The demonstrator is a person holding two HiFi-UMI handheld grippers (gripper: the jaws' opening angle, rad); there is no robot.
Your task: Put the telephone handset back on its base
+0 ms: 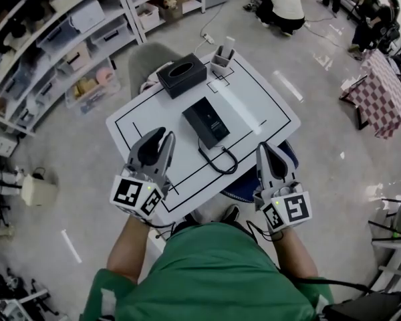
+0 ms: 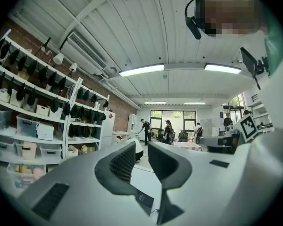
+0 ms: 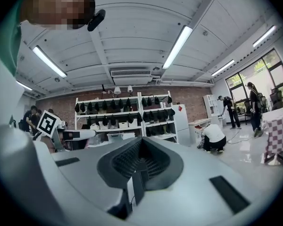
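Observation:
A black telephone (image 1: 206,122) lies in the middle of the white table (image 1: 260,99), and its coiled cord (image 1: 220,160) loops toward the near edge. From here I cannot tell the handset from the base. My left gripper (image 1: 164,137) hovers over the table's near left part, left of the phone. It is open, with a narrow gap between its jaws and nothing in it. In the left gripper view (image 2: 141,147), a corner of the phone (image 2: 144,201) shows below the jaws. My right gripper (image 1: 263,147) is at the near right edge. Its jaws meet, empty, in the right gripper view (image 3: 140,142).
A black tissue box (image 1: 181,74) and a small holder (image 1: 222,61) stand at the table's far side, with a grey chair (image 1: 146,60) behind them. Shelves (image 1: 47,39) line the left. A checkered table (image 1: 382,92) is at the right, and a person (image 1: 281,5) crouches far off.

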